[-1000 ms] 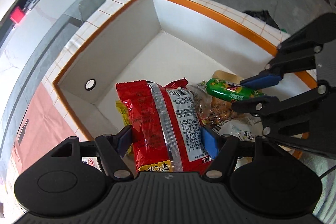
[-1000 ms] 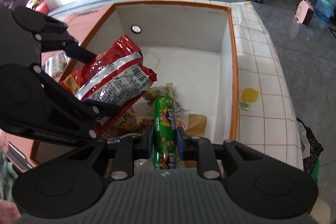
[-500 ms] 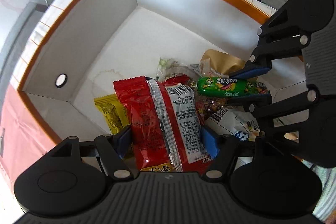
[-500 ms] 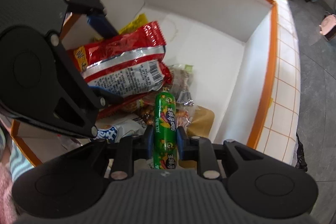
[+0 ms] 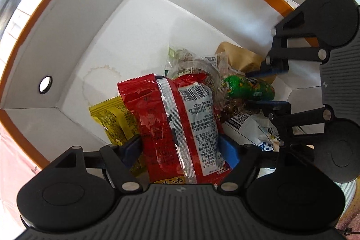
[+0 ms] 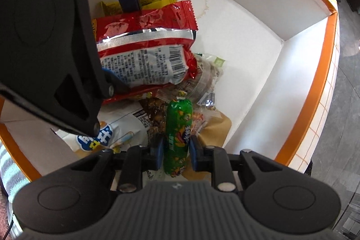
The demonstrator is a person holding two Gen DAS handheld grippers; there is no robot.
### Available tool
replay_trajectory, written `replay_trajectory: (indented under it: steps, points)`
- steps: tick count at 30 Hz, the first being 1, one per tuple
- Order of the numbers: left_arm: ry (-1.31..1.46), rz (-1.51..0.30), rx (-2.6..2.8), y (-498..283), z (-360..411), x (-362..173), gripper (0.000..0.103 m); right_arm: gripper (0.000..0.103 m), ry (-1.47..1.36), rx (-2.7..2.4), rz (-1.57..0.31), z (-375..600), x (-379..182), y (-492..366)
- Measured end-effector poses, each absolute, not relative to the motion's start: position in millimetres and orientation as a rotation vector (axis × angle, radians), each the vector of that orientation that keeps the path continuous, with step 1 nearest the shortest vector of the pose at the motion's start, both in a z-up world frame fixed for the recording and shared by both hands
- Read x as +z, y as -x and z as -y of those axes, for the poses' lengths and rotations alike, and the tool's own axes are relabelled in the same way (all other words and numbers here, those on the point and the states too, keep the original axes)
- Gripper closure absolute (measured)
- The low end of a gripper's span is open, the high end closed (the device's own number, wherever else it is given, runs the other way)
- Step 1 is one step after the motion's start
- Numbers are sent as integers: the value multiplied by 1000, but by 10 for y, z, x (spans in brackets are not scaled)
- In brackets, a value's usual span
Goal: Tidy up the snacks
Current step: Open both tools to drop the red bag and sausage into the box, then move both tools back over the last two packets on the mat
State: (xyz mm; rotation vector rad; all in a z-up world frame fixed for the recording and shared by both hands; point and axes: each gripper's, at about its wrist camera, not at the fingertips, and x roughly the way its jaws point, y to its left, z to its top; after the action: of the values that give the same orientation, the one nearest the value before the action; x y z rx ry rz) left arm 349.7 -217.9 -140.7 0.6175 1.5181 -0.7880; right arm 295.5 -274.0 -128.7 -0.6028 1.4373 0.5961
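A red snack bag (image 5: 175,127) with a silver seam stands between the blue pads of my left gripper (image 5: 181,150). The pads still touch its sides while the jaws are opening. From the right wrist the same red bag (image 6: 146,53) lies over the snack pile, with the left gripper (image 6: 119,37) around it. My right gripper (image 6: 176,147) holds a green sausage stick (image 6: 177,134) between its pads. These jaws are opening too, and the stick's far end rests on the pile. Both grippers point down into the white box (image 5: 139,21) with the orange rim (image 6: 315,91).
In the box lie a yellow packet (image 5: 112,120), a clear bag of nuts (image 5: 193,64), a brown pouch (image 5: 238,55) and a white and blue bag (image 6: 112,134). The box's far half has bare white floor (image 6: 243,37). A round hole (image 5: 45,84) pierces one wall.
Both grippers have sunk deeper into the box with their snacks. The pads of each now stand slightly wider apart than before.
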Motion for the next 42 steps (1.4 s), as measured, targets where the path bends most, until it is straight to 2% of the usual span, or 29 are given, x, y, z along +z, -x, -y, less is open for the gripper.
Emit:
replay_trajectory:
  steps: [1, 5, 6, 17, 19, 28, 34, 42]
  points:
    - [-619, -1520, -791, -3498, 2177, -1414, 12, 71, 614, 590, -1432, 2720, -1277, -2957]
    - [-625, -1537, -804, -3534, 2185, -1482, 6, 66, 621, 583, -1436, 2682, -1224, -2992]
    - [-619, -1538, -805, -3556, 2179, -1486, 6, 61, 630, 583, -1436, 2672, -1219, -2991]
    - [-562, -1478, -820, -3598, 2076, -1174, 0, 50, 690, 591, -1424, 2524, -1031, -2944]
    - [-555, -1464, -808, -3581, 2043, -1106, 0, 45, 707, 585, -1412, 2487, -969, -2917]
    - [-478, -1444, -773, -3345, 1611, -615, 0, 40, 826, 598, -1401, 2158, -755, -2672]
    - [-414, -1399, -718, -3138, 1071, -273, 0, 40, 904, 620, -1299, 1844, -375, -2567]
    - [-354, -1399, -530, -2863, 182, -246, 9, 41, 894, 711, -1172, 1193, 107, -2392]
